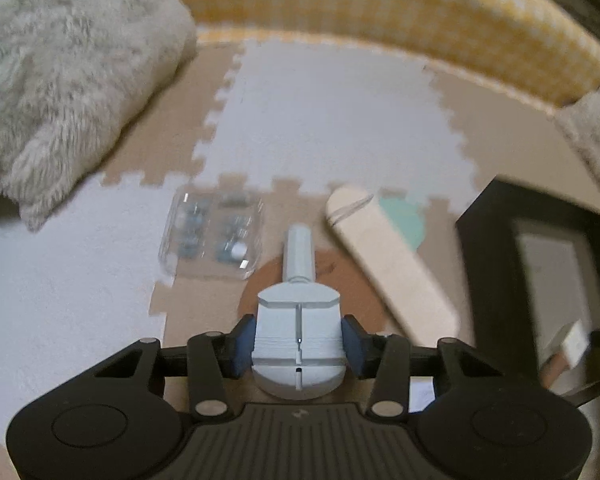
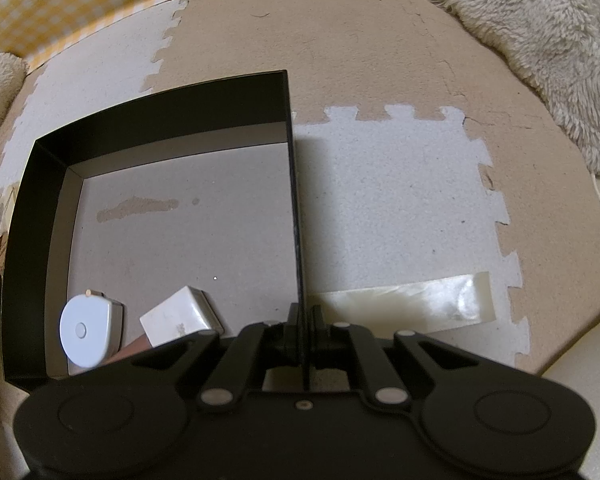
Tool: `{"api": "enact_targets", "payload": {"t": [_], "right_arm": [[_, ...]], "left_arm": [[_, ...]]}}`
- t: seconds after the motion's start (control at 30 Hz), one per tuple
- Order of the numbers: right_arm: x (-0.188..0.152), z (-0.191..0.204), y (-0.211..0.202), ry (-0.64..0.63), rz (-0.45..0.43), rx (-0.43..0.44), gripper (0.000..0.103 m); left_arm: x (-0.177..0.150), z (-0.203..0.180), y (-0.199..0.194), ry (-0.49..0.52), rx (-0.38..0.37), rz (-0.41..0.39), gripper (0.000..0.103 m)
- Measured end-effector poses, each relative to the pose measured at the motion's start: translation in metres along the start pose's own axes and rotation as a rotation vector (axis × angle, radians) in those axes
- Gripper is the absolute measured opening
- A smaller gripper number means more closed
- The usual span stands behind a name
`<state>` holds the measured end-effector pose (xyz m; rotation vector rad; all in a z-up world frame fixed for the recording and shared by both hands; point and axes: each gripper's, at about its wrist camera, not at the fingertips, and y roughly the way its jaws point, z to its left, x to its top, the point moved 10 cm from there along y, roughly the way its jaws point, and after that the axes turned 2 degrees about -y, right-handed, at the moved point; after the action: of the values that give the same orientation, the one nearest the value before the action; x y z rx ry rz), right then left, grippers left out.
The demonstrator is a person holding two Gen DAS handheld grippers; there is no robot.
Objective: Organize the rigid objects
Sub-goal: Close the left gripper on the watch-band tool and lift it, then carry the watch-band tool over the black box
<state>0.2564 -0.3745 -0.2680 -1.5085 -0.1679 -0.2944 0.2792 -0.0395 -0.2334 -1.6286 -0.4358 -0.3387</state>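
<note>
My left gripper [image 1: 299,342] is shut on a pale blue-grey tool [image 1: 299,320] with a long stem, held above the foam mat. Ahead lie a clear plastic case of small parts [image 1: 212,236] and a flat wooden stick [image 1: 388,264]. A black box [image 1: 500,248] stands to the right. My right gripper [image 2: 303,320] is shut on the right wall of the black box [image 2: 294,200]. Inside the box lie a white round tape measure [image 2: 87,334] and a white block [image 2: 180,316].
Fluffy cream blankets [image 1: 60,80] [image 2: 540,40] lie at the mat's edges. A yellow checked border [image 1: 380,8] runs along the back. A strip of clear tape [image 2: 412,300] lies right of the box. A brown round disc [image 1: 268,292] and a teal disc [image 1: 408,220] lie on the mat.
</note>
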Motion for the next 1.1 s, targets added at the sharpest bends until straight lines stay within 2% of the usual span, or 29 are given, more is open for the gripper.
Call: {"api": "enact_targets", "payload": {"t": [0.1,0.2,0.47,0.63,0.77,0.83,1.1], "right_arm": [[0.000,0.000,0.000,0.001,0.000,0.000,0.005],[0.000,0.000,0.000,0.001,0.000,0.000,0.005],[0.000,0.000,0.000,0.001,0.000,0.000,0.005],[0.000,0.000,0.000,0.001,0.000,0.000,0.005],[0.000,0.000,0.000,0.001,0.001,0.000,0.005],[0.000,0.000,0.000,0.001,0.000,0.001,0.005],[0.000,0.000,0.000,-0.003,-0.001,0.001,0.005]], "left_arm": [[0.011,-0.013,-0.018,0.012,-0.037,-0.066,0.047],[0.016,-0.025,-0.031,0.017,-0.084,-0.096,0.047],[0.002,-0.036,-0.028,0.021,-0.115,-0.056,0.047],[0.016,-0.041,-0.043,0.020,-0.130,-0.130,0.047],[0.029,-0.069,-0.064,0.073,-0.180,-0.207,0.047],[0.029,-0.087,-0.068,0.115,-0.208,-0.220,0.047],[0.014,-0.155,-0.045,0.213,-0.307,-0.164,0.047]]}}
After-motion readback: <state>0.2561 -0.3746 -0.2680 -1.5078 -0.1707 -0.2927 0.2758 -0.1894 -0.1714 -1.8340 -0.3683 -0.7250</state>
